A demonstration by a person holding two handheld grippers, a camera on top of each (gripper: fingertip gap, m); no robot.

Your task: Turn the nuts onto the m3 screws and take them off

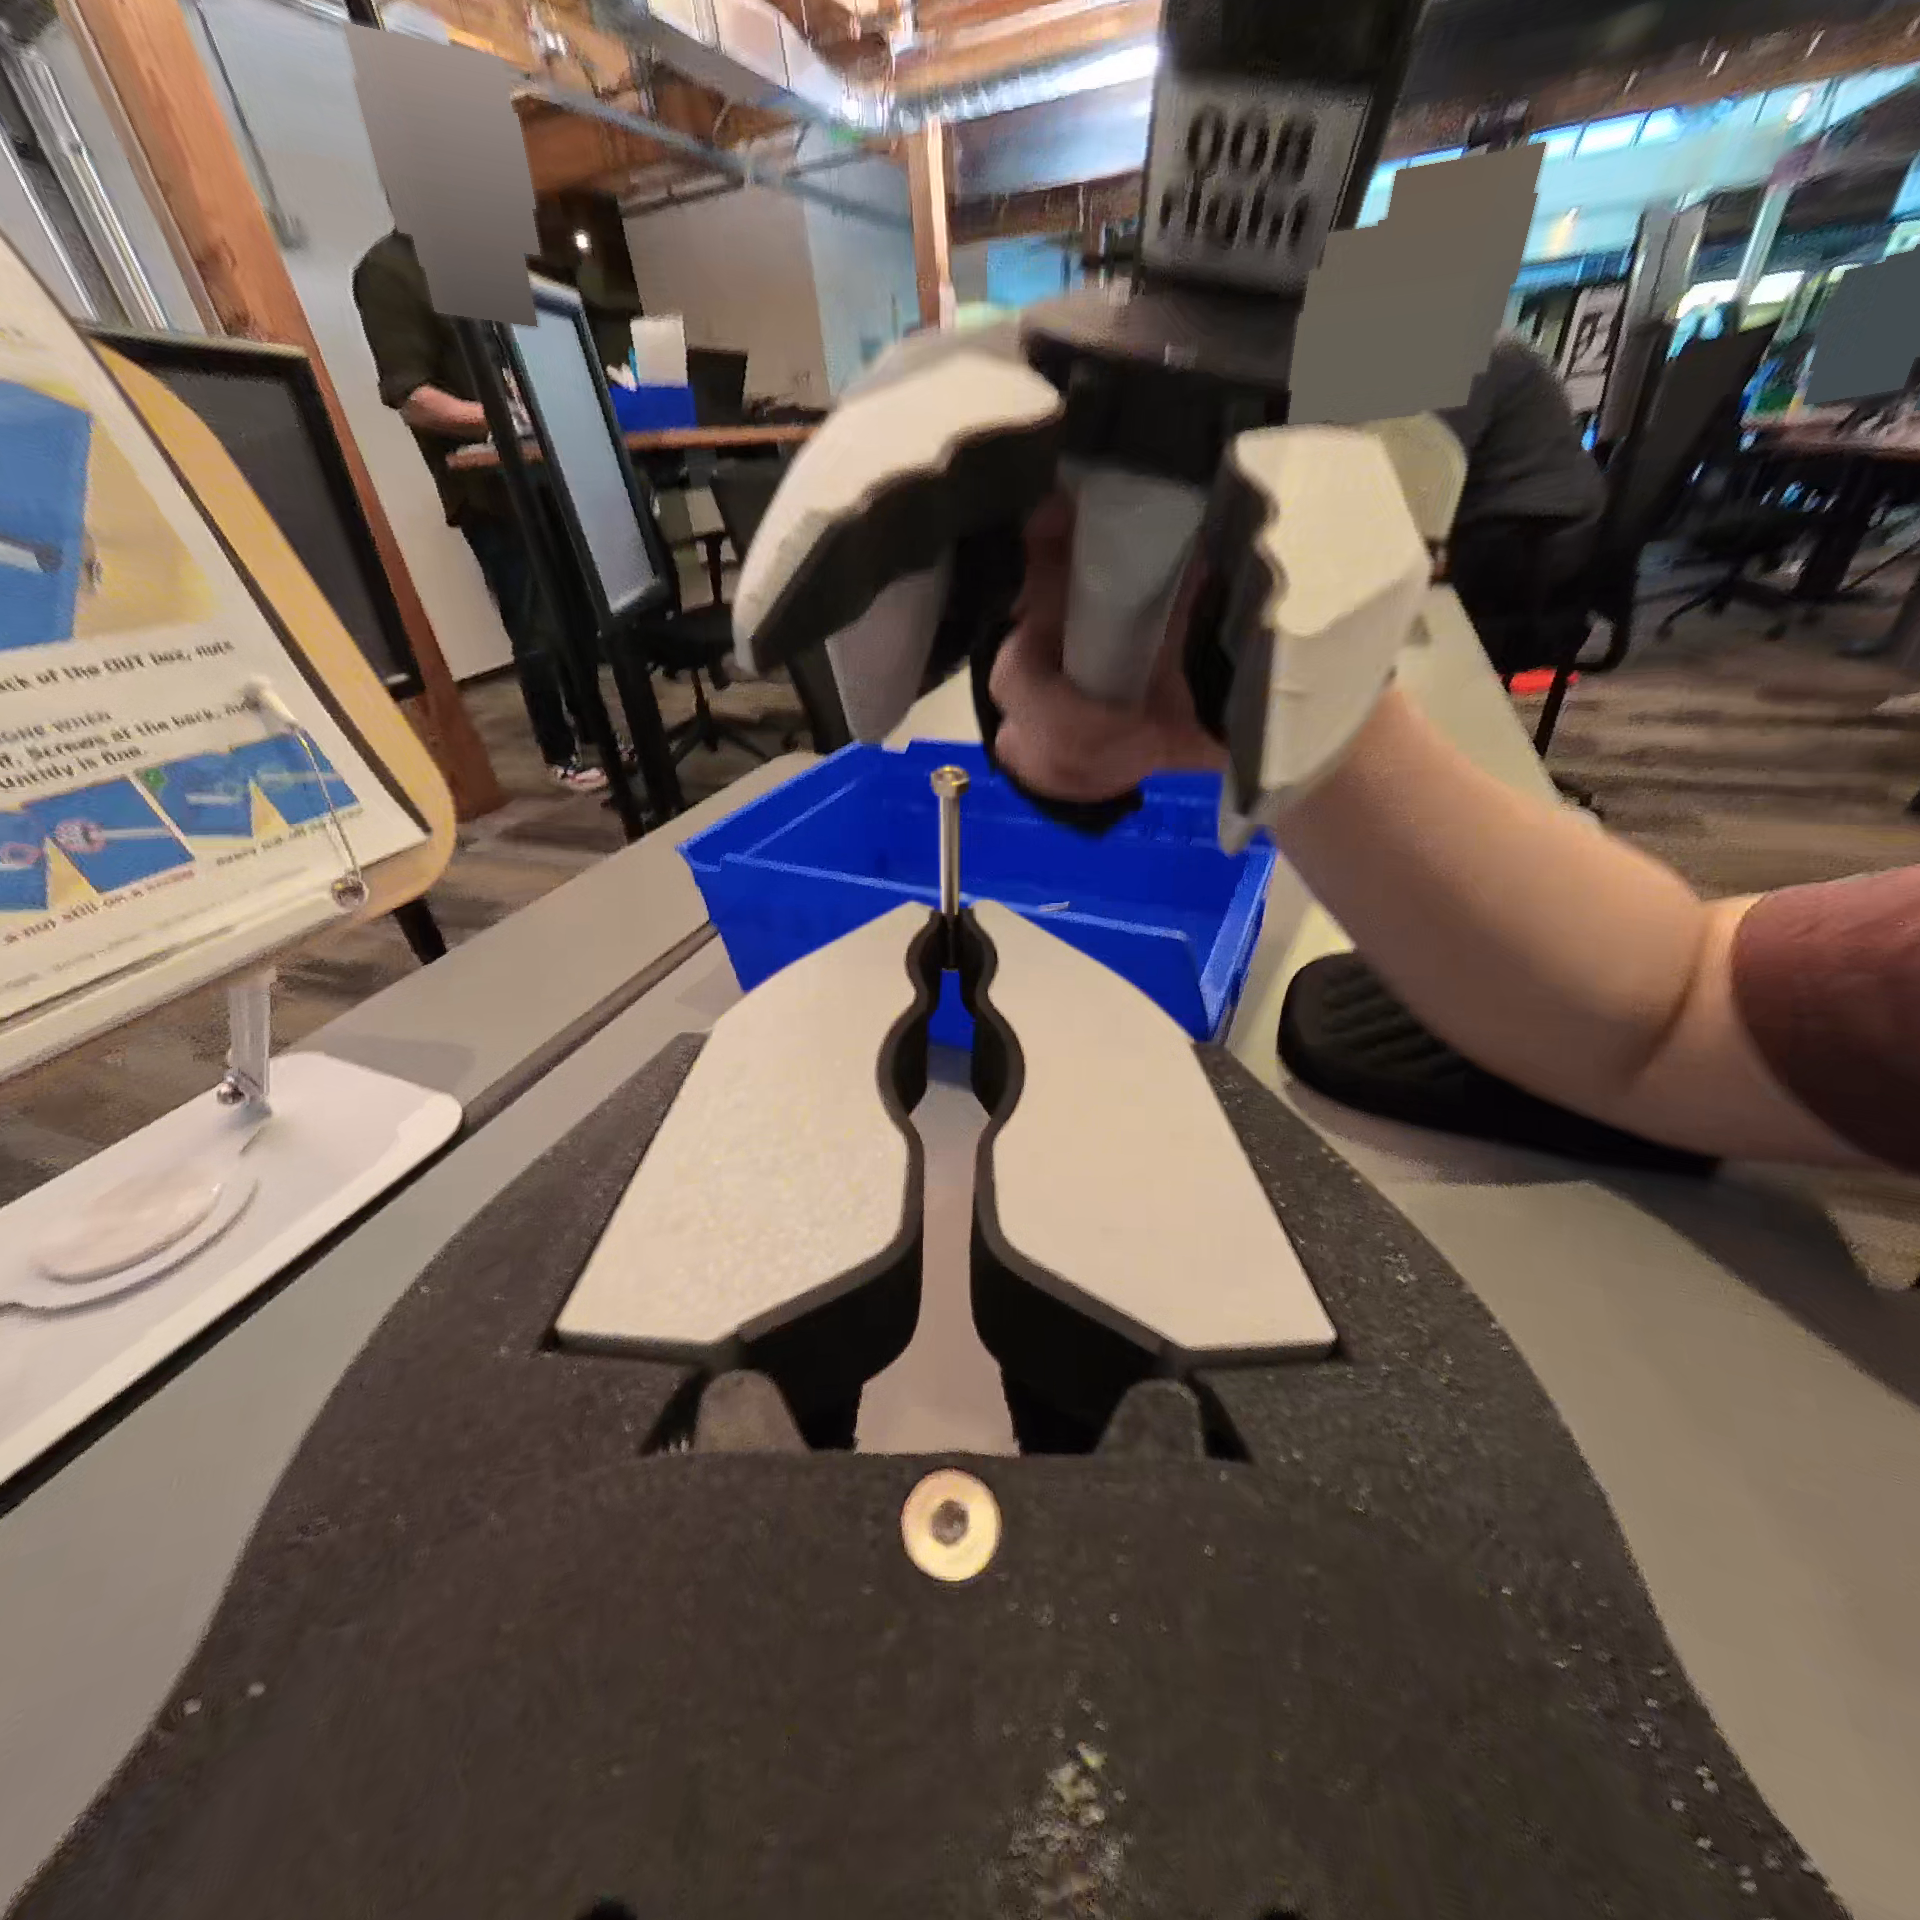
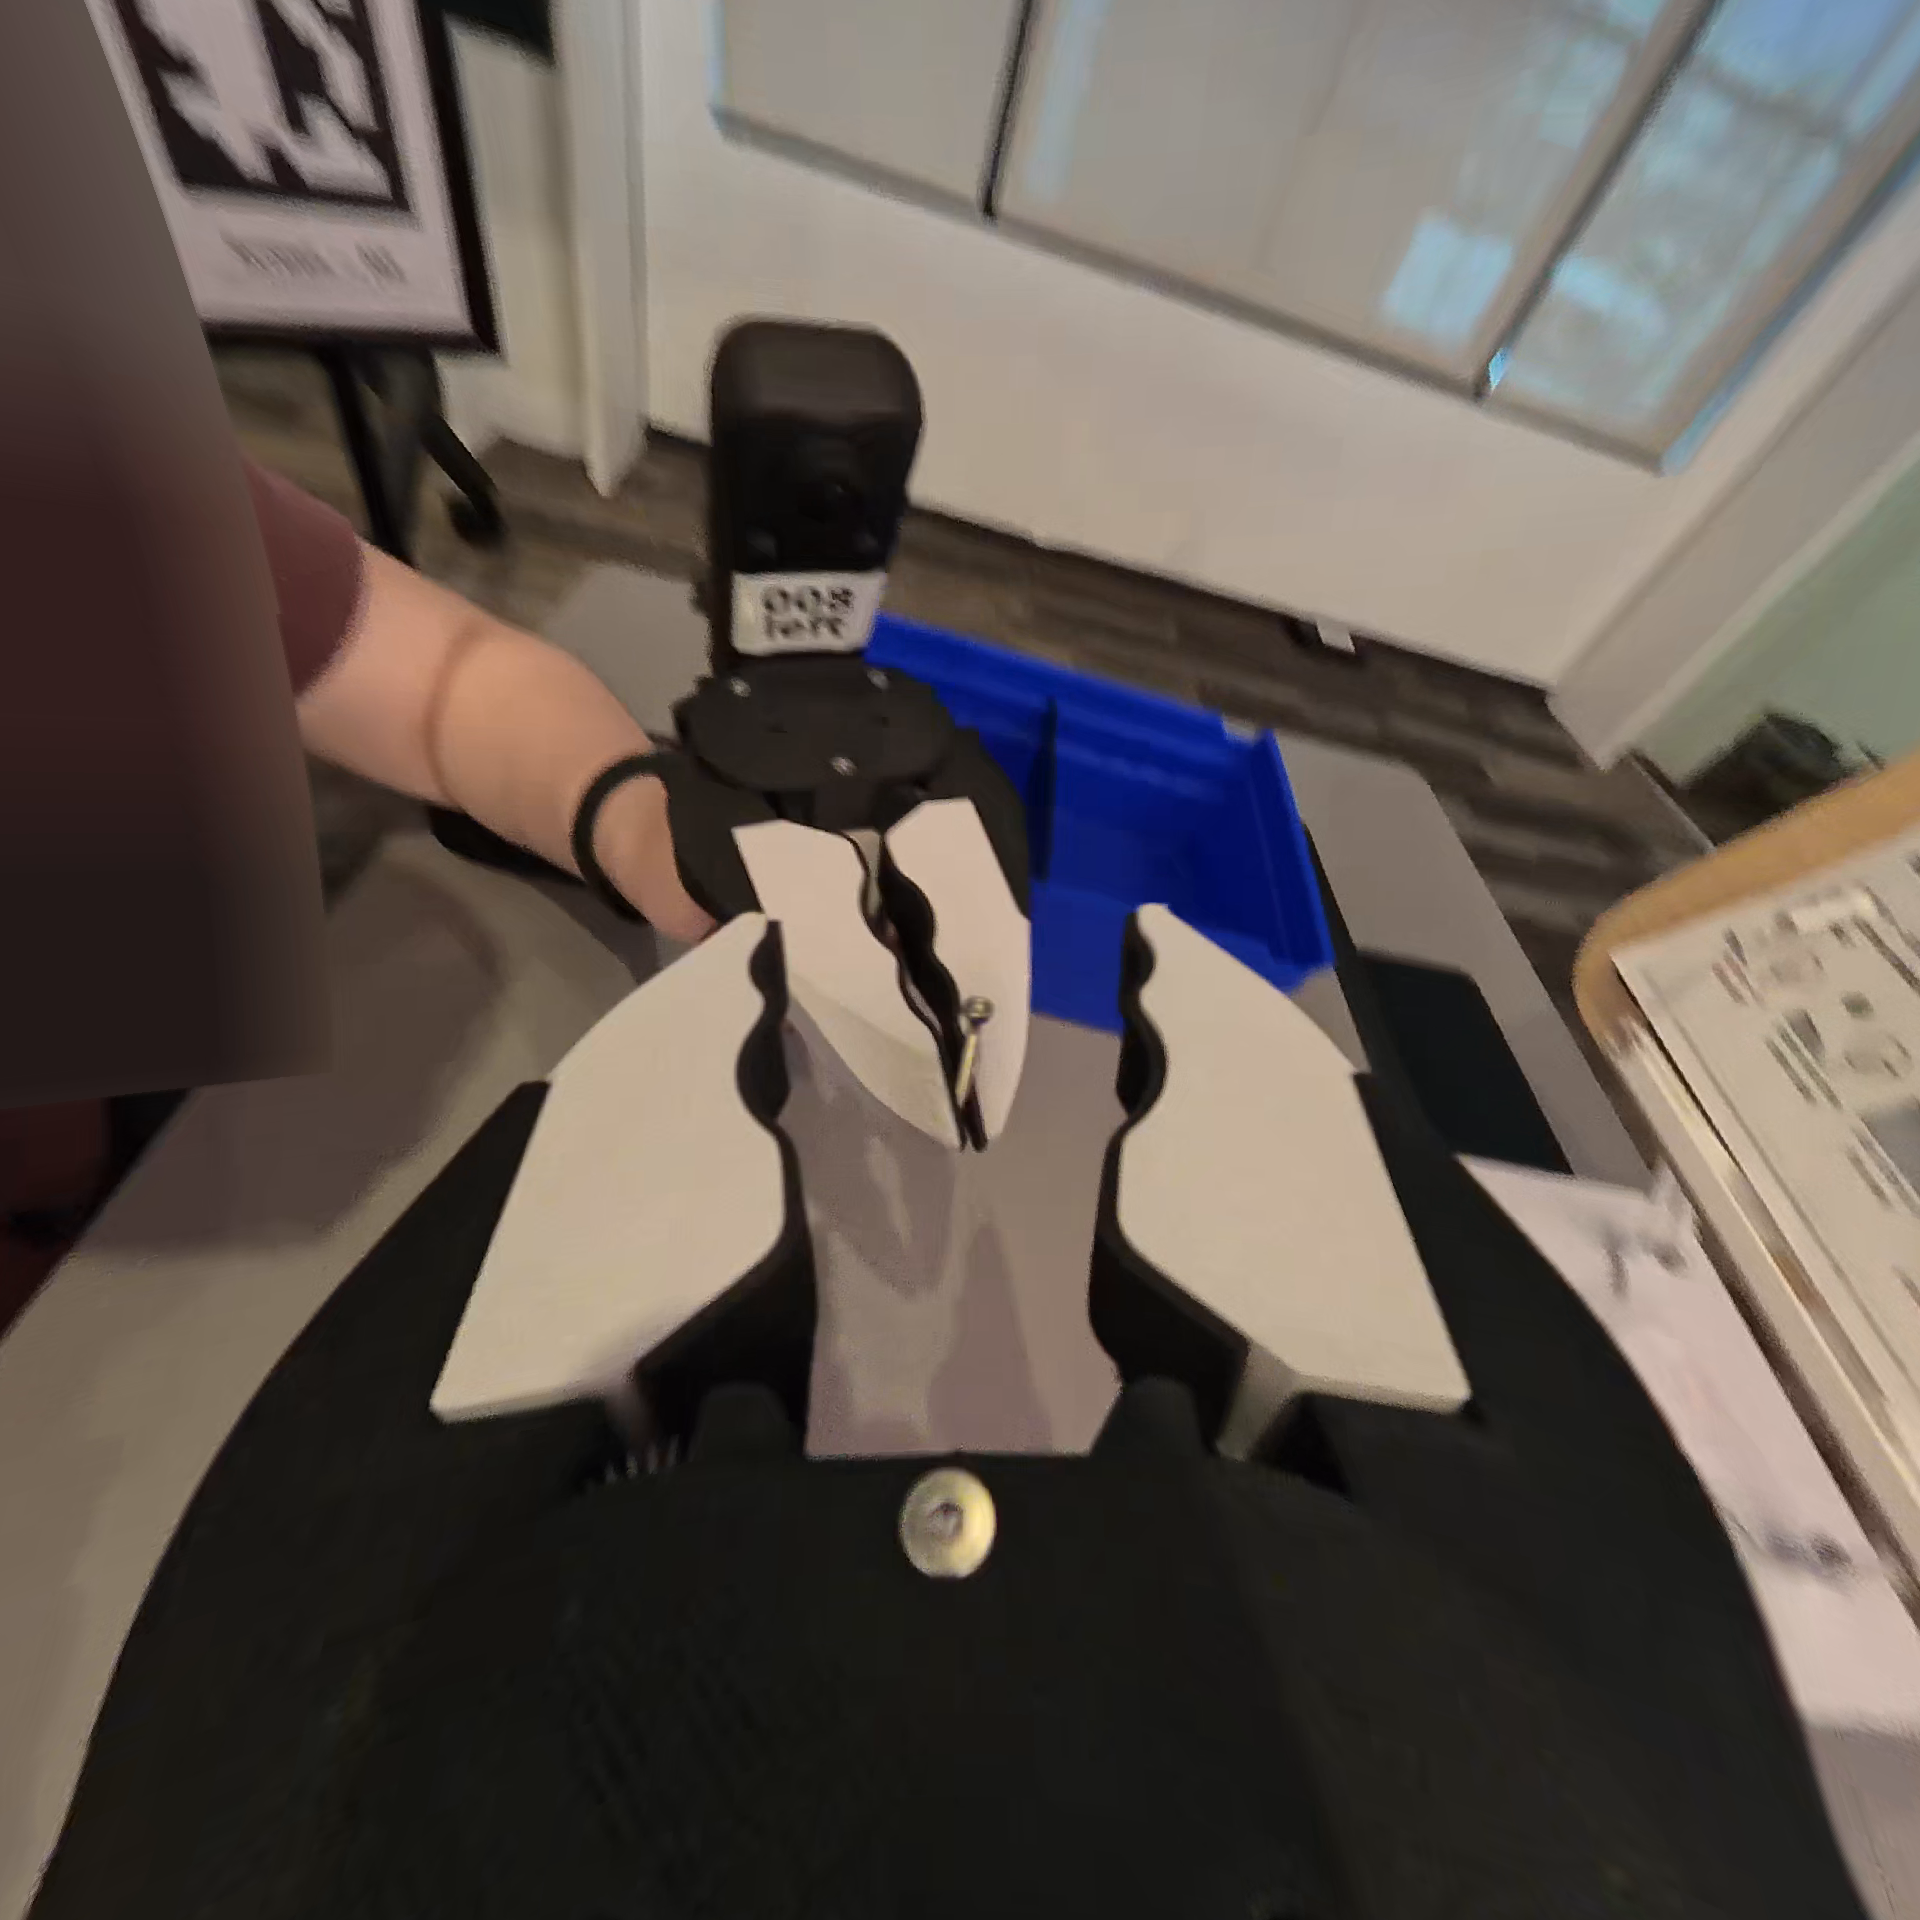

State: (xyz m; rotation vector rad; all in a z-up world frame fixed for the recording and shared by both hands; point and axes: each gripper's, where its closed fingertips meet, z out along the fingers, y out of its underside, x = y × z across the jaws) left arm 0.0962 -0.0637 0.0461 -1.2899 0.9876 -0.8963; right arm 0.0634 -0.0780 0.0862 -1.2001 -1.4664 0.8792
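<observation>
Left gripper (image 1: 951,914) pinches an upright screw (image 1: 948,842) by its tip; right gripper (image 2: 951,935), spread wide and empty, could knock it loose.

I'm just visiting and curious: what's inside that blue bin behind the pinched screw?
The blue bin looks mostly bare inside: blue walls, a divider, and one small silvery thing, too small to identify. The left gripper, the screw and the person's hand hide the rest.
</observation>
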